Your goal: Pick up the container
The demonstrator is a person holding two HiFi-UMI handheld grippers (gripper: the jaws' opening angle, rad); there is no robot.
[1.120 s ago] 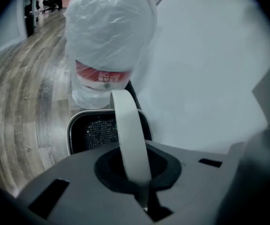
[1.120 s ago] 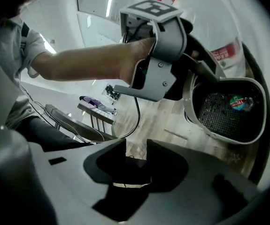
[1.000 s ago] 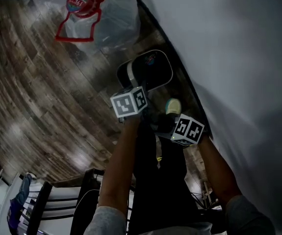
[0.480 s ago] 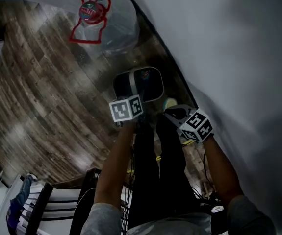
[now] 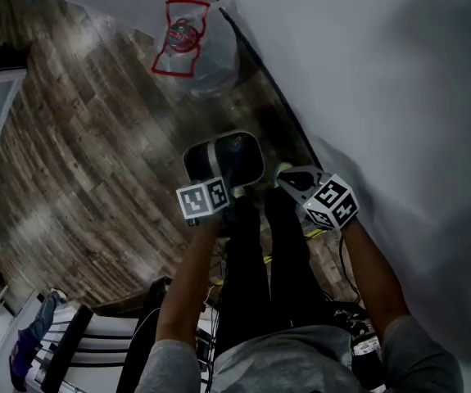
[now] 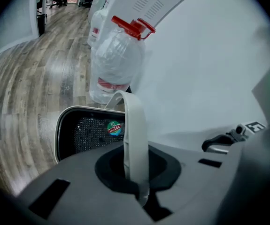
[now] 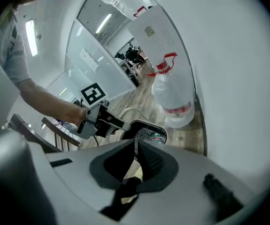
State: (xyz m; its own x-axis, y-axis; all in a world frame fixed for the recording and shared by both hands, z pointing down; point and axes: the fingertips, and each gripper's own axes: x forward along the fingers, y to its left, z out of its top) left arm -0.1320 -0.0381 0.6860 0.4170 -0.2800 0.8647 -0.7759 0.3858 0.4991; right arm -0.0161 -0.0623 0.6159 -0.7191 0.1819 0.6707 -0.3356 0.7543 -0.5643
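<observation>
The left tongs [image 6: 135, 165] are clamped narrow on the white handle [image 6: 135, 121] of the container [image 6: 85, 132], a dark bin with a pale rim that sits just ahead of and below them. The right tongs [image 7: 135, 156] have just been closing and now stand nearly together, with the thin edge of the container's rim between them. From above, the container [image 5: 227, 158] lies between the two tongs, the left tongs [image 5: 217, 185] on one side and the right tongs [image 5: 288, 178] on the other.

Beyond the container, farther ahead of both tongs, a big water bottle [image 5: 198, 56] with a red handle stands on the wood floor [image 5: 79, 154], wrapped in clear plastic. A white wall [image 5: 399, 97] runs close along the right tongs' outer side. A chair [image 5: 96, 342] stands well behind the left tongs.
</observation>
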